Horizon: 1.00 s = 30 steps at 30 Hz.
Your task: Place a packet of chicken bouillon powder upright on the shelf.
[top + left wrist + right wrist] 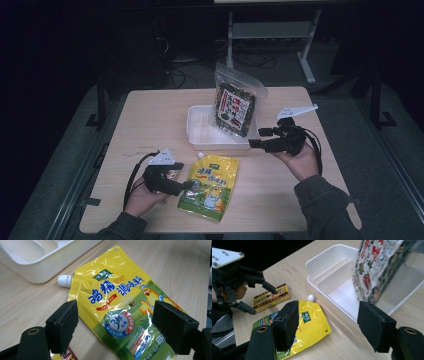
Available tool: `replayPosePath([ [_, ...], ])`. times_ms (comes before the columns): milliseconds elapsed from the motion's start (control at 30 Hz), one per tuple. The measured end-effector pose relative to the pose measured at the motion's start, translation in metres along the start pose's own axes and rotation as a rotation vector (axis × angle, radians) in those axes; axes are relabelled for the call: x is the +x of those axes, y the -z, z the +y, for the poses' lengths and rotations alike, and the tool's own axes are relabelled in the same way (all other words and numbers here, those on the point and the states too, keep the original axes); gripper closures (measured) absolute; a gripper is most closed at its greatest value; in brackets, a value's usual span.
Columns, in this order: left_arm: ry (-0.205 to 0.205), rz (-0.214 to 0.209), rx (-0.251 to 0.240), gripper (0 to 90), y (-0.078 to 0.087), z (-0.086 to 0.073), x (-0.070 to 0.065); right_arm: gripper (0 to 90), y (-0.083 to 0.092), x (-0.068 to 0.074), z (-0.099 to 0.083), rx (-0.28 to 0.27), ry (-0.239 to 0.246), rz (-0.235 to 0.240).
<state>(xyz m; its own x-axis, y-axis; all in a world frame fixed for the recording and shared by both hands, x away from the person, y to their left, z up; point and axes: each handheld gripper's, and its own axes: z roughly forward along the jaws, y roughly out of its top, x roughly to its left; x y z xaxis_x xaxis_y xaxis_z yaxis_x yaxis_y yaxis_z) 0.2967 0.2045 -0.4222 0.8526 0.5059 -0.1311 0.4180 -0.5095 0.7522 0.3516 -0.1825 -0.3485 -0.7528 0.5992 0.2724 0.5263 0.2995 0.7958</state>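
Observation:
A yellow spouted pouch (210,187) (117,302) (312,323) with a white cap lies flat on the table's near side. My left gripper (186,186) (115,315) is open at the pouch's left edge, with its jaws standing apart over the printed face. A small red and yellow packet (173,175) (272,296) lies beside that gripper (260,300). A dark printed snack bag (235,107) (377,267) stands upright in a white divided tray (200,135) (329,262). My right gripper (257,138) (328,315) is open, just right of the tray, with nothing between its jaws.
The tray's (37,270) left compartments hold nothing. The wooden table (150,120) has bare surface at the left and far side. A white metal frame (270,30) and cables lie on the dark floor beyond the table.

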Motion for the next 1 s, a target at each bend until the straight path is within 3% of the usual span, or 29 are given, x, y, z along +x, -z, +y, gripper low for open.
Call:
replayPosePath([
  [767,-0.006,0.004,0.030,21.5,-0.003,-0.002,-0.004,31.8,-0.035,0.011,-0.023,0.104,-0.014,0.045],
  [1000,-0.006,-0.009,0.064,24.9,-0.010,-0.003,-0.004,33.1,-0.046,0.008,-0.032,0.159,-0.049,0.049],
])
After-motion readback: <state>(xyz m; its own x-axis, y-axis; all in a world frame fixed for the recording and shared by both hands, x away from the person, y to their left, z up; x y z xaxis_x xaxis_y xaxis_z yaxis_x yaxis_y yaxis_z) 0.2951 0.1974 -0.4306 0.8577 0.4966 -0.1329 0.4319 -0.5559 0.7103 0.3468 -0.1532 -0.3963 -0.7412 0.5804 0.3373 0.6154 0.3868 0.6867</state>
